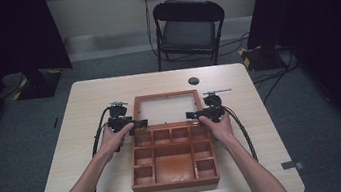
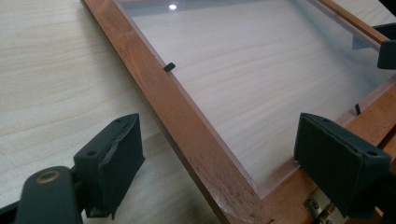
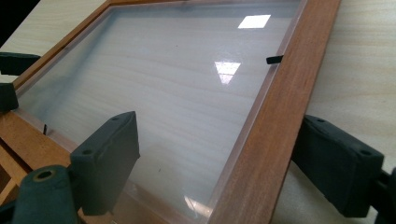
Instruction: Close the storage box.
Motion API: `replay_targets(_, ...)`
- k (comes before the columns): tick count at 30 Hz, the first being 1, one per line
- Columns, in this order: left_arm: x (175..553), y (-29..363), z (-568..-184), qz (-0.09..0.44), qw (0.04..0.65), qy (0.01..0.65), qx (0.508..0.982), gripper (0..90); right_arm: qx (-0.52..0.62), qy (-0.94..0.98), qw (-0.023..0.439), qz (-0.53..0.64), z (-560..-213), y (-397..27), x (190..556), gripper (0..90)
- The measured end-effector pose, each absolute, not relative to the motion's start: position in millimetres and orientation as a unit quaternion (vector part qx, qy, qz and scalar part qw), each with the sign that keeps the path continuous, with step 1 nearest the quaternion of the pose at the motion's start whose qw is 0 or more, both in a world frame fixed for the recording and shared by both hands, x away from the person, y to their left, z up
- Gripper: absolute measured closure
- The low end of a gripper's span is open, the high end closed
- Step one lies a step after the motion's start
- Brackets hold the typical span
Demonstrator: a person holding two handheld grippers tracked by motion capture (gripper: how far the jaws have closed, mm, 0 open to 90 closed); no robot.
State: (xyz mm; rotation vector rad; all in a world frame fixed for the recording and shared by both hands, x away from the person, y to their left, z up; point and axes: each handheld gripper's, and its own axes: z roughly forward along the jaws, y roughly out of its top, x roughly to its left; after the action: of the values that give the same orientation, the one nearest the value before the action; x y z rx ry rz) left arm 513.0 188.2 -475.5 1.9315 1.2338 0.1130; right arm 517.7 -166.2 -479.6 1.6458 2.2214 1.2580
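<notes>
A wooden box point(image 1: 173, 162) with several compartments lies open at the table's middle. Its lid point(image 1: 136, 112), a wooden frame around a clear pane point(image 1: 167, 109), lies flat behind it. My left gripper point(image 1: 135, 125) is open at the lid's left rail near the hinge. That rail point(image 2: 154, 88) runs between the spread jaws of the left gripper point(image 2: 224, 144), and the pane point(image 2: 252, 60) lies beyond it. My right gripper point(image 1: 194, 115) is open at the lid's right rail. In its own view the right gripper point(image 3: 224, 154) straddles the rail point(image 3: 289, 93) beside the pane point(image 3: 163, 79).
A small dark disc point(image 1: 193, 80) lies on the table point(image 1: 86, 118) behind the lid. A black folding chair point(image 1: 189, 27) stands past the far edge. A brass hinge point(image 2: 322, 207) joins lid and box. Cables trail from both grippers toward the person.
</notes>
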Motion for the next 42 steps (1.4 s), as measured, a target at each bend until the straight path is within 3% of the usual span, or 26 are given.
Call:
replay_targets(12, 513, 187, -475, 0.037, 0.418, 0.487, 0.766, 17.4, 0.534, 0.726, 0.072, 0.427, -478, -167, 515, 18.9)
replay_targets(17, 514, 190, -476, 0.013, 0.437, 0.484, 0.758, 21.8, 0.53, 0.72, 0.091, 0.439, -473, -170, 513, 27.7)
replay_targets(30, 509, 185, -465, 0.055, 0.42, 0.466, 0.777, 21.9, 0.518, 0.719, 0.109, 0.451, -464, -172, 509, 34.2)
replay_targets(42, 506, 190, -453, 0.067, 0.434, 0.47, 0.766, 31.6, 0.515, 0.705, 0.094, 0.478, -453, -179, 506, 39.2)
